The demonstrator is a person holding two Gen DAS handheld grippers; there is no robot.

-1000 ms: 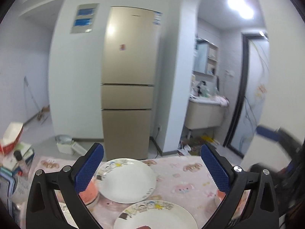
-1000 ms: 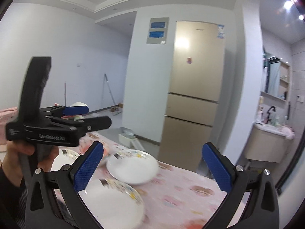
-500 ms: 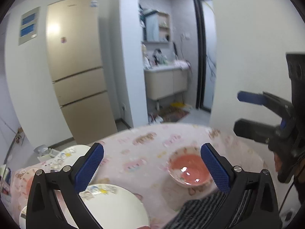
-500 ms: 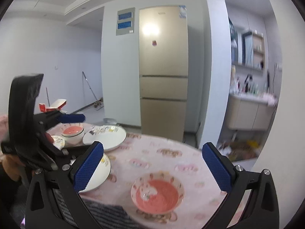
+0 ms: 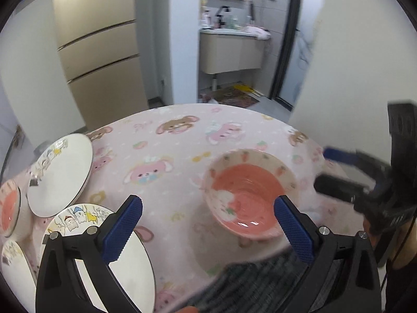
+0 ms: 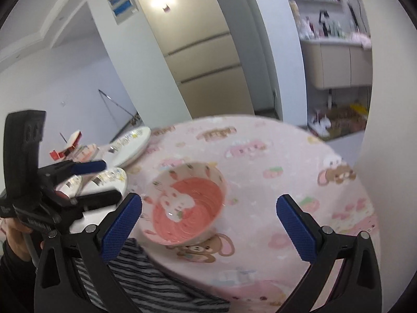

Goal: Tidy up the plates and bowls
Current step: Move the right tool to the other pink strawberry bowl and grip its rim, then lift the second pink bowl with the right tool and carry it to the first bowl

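Pink tablecloth [image 5: 166,161] bears upright bowl [image 5: 247,195]; grippers [image 5: 206,229] agape.

Both handheld grippers hung in the air with their jaws spread wide and nothing between them. The left gripper [image 5: 207,223] pointed forward and slightly down, its blue-padded fingers [image 5: 122,230] parted to either side of the view. Seen from the right wrist camera, it [image 6: 100,180] sat low at the left, its black body gripped by the person's left hand [image 6: 15,233], one blue-tipped finger above the other. The right gripper [image 6: 208,224] was likewise splayed, blue pads [image 6: 294,230] well apart. From the left wrist camera it [image 5: 332,167] appeared at the far right, blurred, its fingers reaching leftward.
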